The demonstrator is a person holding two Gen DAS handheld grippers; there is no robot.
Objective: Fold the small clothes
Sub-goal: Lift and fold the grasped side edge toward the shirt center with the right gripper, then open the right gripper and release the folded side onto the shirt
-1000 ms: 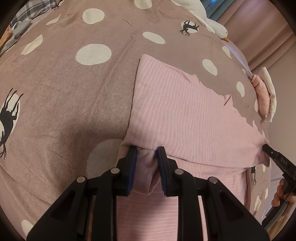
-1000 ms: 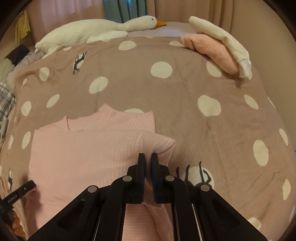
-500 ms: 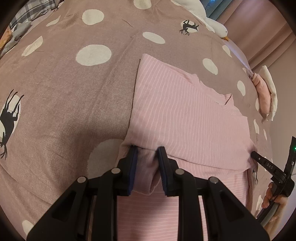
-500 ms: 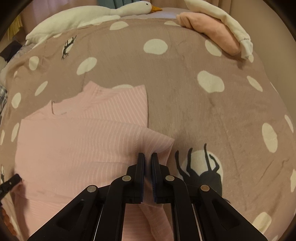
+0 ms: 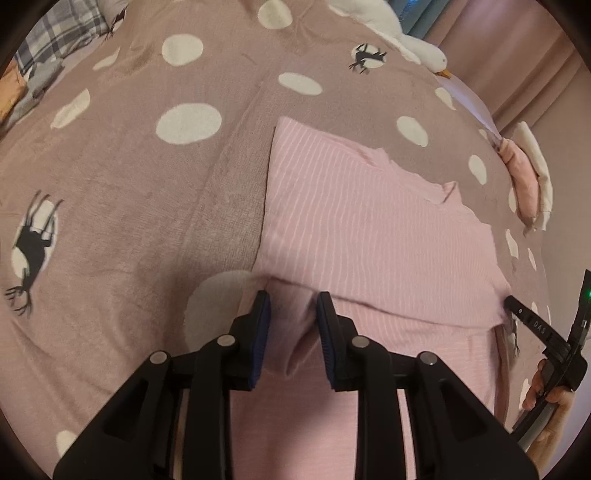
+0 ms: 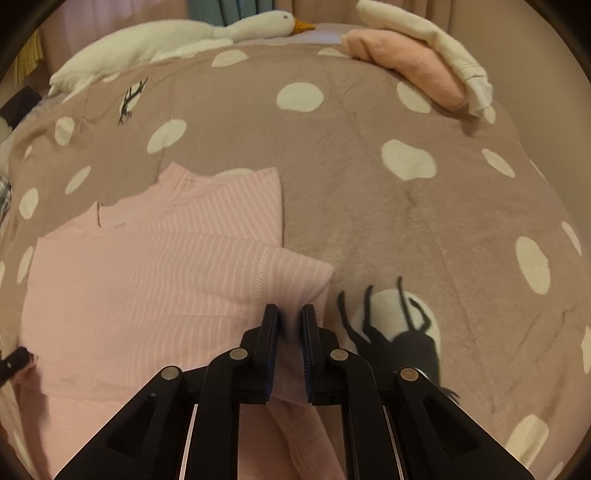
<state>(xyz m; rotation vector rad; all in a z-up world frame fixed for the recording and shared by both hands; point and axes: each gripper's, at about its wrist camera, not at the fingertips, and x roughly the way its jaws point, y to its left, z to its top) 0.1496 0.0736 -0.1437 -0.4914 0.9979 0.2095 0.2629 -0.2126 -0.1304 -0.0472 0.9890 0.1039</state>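
Note:
A pink striped top (image 5: 369, 236) lies on the brown dotted blanket (image 5: 147, 184), its lower part folded up over its chest. My left gripper (image 5: 291, 306) is at the fold's left corner, jaws apart with a bunch of pink cloth between them. My right gripper (image 6: 290, 314) is at the fold's right corner of the top (image 6: 147, 280), jaws a little apart around the cloth. The right gripper's tip also shows at the right edge of the left wrist view (image 5: 532, 325).
A folded pink garment (image 6: 410, 66) with a white one (image 6: 436, 40) on it lies at the blanket's far right. A white goose plush (image 6: 177, 37) lies along the far edge. Plaid cloth (image 5: 62, 33) is at the far left.
Both grippers have carried the folded edge forward over the top and lowered it. The right gripper's jaws have parted from tightly shut; the left jaws have widened slightly.

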